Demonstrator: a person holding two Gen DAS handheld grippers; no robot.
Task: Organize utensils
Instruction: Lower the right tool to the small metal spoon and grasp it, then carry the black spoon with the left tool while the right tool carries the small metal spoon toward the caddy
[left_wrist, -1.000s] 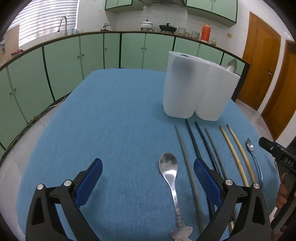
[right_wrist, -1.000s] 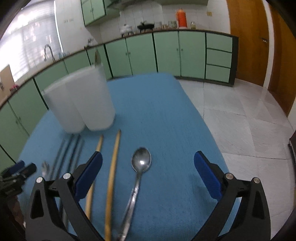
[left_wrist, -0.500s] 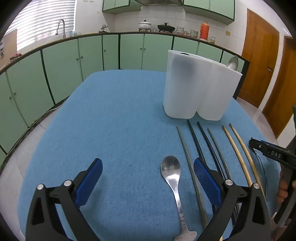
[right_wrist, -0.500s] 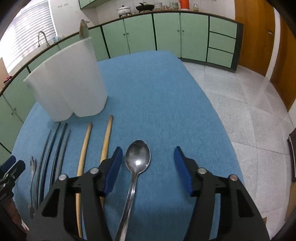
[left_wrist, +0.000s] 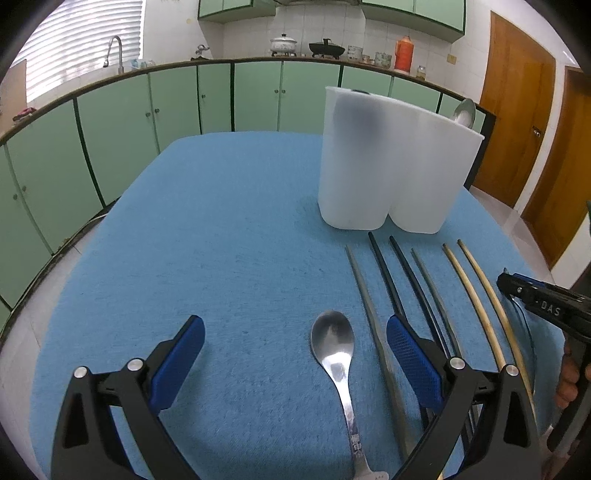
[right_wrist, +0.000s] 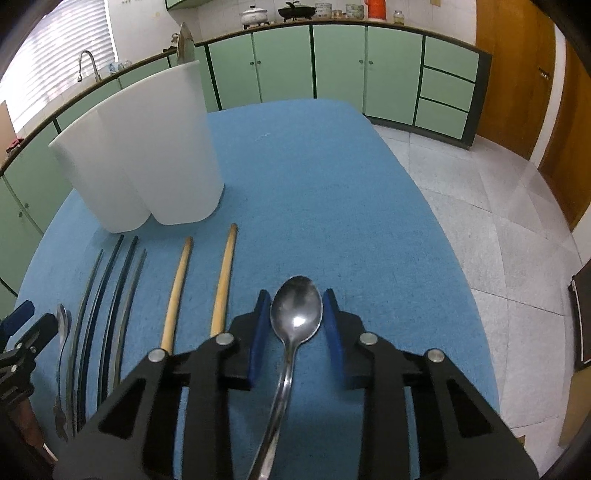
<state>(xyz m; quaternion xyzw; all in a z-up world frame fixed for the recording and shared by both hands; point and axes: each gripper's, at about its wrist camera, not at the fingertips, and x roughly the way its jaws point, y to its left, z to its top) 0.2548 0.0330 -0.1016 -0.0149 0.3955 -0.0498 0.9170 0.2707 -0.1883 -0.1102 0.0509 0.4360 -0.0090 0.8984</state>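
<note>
Counted on the blue cloth: two spoons lying flat, one at the left of the row, one at the right. A third spoon is seen standing in the white holder. Four dark chopsticks and two wooden chopsticks are counted. One holder, two lobes seen.

A shiny steel spoon lies bowl-up on the blue cloth, beside two pale wooden chopsticks, four dark thin chopsticks and another steel spoon; the white two-lobed plastic holder stands upright behind them
</note>
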